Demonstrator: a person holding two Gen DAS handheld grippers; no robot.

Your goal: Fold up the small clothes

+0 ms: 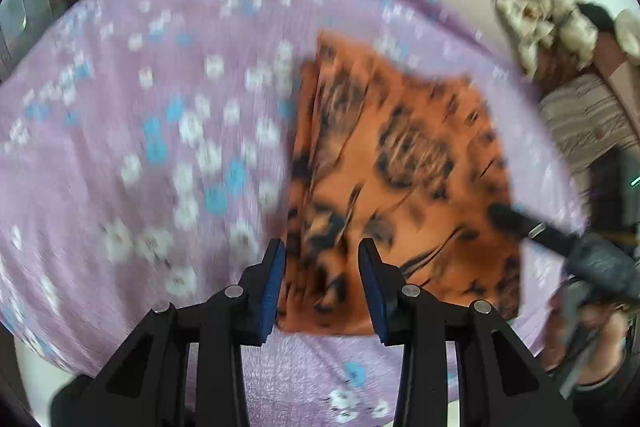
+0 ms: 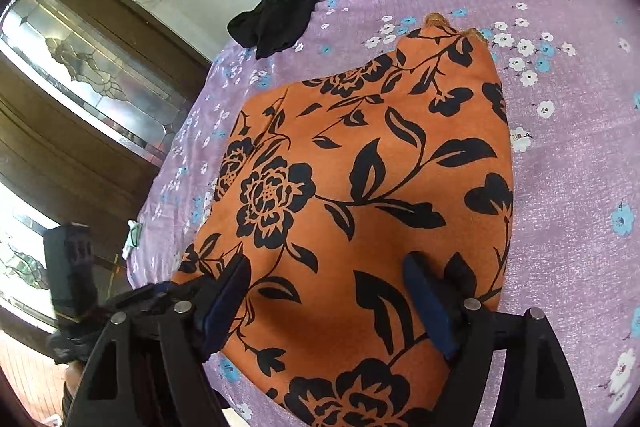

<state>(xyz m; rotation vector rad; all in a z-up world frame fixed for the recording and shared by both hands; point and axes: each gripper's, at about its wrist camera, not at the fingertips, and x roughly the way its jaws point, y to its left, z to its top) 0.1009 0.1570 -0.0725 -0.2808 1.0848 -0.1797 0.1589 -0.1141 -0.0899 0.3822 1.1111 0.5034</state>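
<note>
While it lies folded into a rough rectangle, the orange cloth with black flower print (image 2: 360,187) rests flat on the lilac floral bedsheet (image 2: 560,155). In the right wrist view it fills the centre of the frame, with a frayed corner at about 1 o'clock and its near edge at 6 o'clock. The left wrist view is blurred but shows the same cloth (image 1: 400,167) right of centre, with stacked folded edges along its 9 o'clock side.

The right gripper (image 2: 328,299) stands above the near part of the cloth with its blue-padded fingers (image 2: 426,307) well apart; no fabric is pinched between them. The left gripper (image 1: 322,287) stands over the cloth's near left corner. Its fingers (image 1: 274,287) are closer set but still parted, and the cloth shows in the gap without being pressed by the pads. Whether either set of tips touches the fabric cannot be told.

In the left wrist view the other gripper reaches onto the cloth from 4 o'clock, held by a hand (image 1: 592,339).

A crumpled black garment (image 2: 280,11) lies on the sheet at 11 o'clock, well apart from the orange cloth. A wooden door with patterned glass (image 2: 80,67) stands at 9 o'clock, off the bed. A cream ruffled item (image 1: 548,23) sits at 2 o'clock in the left wrist view.
</note>
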